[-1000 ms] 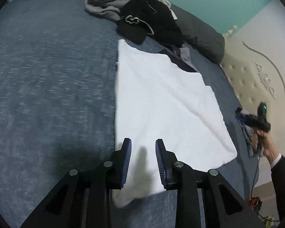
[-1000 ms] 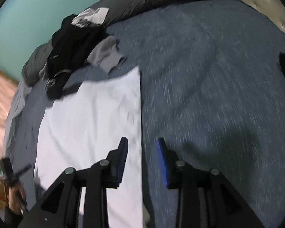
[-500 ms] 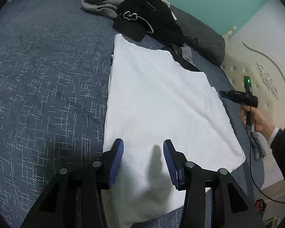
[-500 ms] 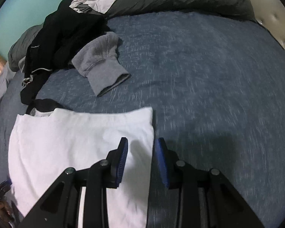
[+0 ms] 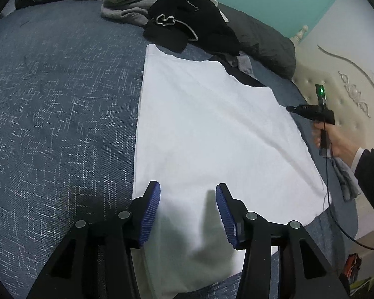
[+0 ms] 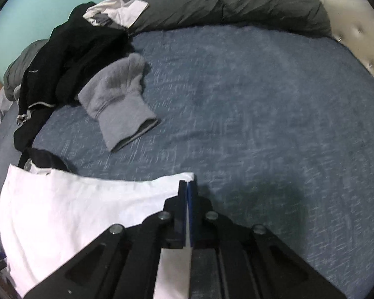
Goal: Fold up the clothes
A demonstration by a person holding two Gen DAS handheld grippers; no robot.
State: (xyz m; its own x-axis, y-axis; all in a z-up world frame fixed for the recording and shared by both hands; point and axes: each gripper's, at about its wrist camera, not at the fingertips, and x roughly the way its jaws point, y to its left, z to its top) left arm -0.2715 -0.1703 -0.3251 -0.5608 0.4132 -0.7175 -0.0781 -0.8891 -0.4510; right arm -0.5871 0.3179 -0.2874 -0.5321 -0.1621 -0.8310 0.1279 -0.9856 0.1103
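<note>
At lower centre of the right wrist frame, a corner of the white garment [image 6: 69, 214] spread on the bed [image 6: 261, 104] has just been pinched by the right tongs [image 6: 187, 186], while its near edge is straddled, ungripped, by the parted left tongs [image 5: 188, 213].

The T-shirt [image 5: 207, 129] lies flat on the bed [image 5: 57, 104], a heap of clothes [image 5: 187, 20] just beyond its far end. A loose sleeve [image 6: 119, 102] sticks out beside the heap; pillows [image 6: 224, 2], probably, line the bed's far edge behind.

Blue bed [image 5: 62, 104] — white garment [image 5: 207, 129] flat (dark clothes [image 5: 187, 20] heaped beyond)
</note>
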